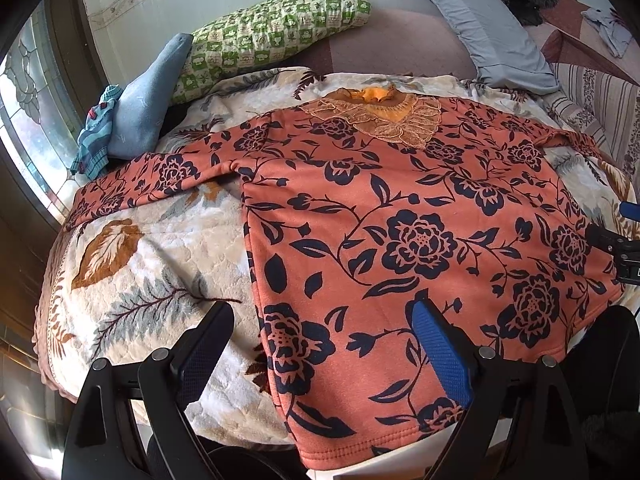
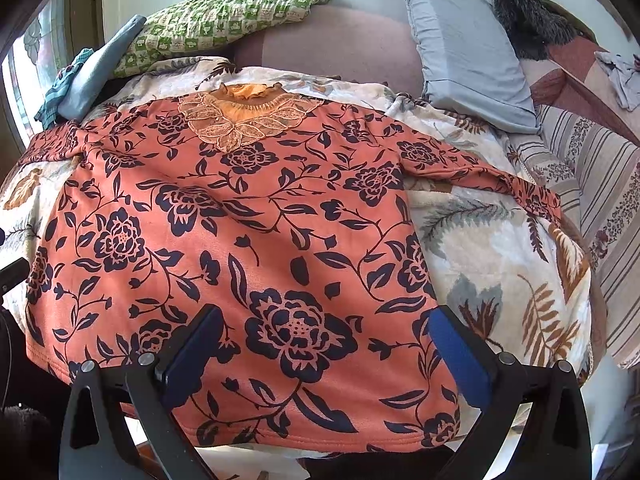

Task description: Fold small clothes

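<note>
Claws [image 1: 320, 344] wide; pillows [image 1: 272, 36] beyond top [image 1: 420, 220].

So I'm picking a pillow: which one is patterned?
The green checked pillow at the back left; the other, the grey-blue pillow, is plain.

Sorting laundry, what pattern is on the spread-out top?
Dark navy flowers and leaves on salmon-orange top; clearest in the right wrist view.

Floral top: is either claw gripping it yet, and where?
Neither. The left claw and right claw hover open over the floral top, near its hem.
</note>
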`<action>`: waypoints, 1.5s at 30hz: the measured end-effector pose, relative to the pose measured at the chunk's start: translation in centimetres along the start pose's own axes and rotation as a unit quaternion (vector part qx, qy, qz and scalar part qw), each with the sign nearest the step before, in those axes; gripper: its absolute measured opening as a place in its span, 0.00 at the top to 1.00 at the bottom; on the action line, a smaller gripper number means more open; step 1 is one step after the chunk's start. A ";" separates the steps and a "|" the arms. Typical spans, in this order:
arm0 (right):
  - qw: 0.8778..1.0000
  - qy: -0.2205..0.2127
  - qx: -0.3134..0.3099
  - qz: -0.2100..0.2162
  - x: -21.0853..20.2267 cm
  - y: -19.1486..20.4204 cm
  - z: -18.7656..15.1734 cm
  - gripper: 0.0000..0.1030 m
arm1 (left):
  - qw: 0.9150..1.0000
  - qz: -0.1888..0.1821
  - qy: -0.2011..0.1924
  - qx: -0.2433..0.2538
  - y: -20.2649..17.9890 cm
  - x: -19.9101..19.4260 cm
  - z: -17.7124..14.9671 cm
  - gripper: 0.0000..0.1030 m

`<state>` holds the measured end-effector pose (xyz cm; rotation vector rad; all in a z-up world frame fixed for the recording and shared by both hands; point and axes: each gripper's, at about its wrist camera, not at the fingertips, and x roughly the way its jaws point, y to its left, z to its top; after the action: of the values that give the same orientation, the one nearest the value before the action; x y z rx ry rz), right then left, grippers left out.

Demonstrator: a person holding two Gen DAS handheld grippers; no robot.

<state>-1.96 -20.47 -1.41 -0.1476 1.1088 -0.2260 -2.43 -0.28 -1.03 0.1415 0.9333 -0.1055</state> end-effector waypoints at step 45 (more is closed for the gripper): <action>1.000 0.003 0.012 0.014 0.0 -0.6 -0.5 0.00 | 1.000 -0.009 0.012 -0.006 0.6 0.1 0.2 0.11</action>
<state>-2.50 -21.09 -1.49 -0.1112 1.1124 -0.2148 -2.09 0.26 -0.97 0.1240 0.9596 -0.1148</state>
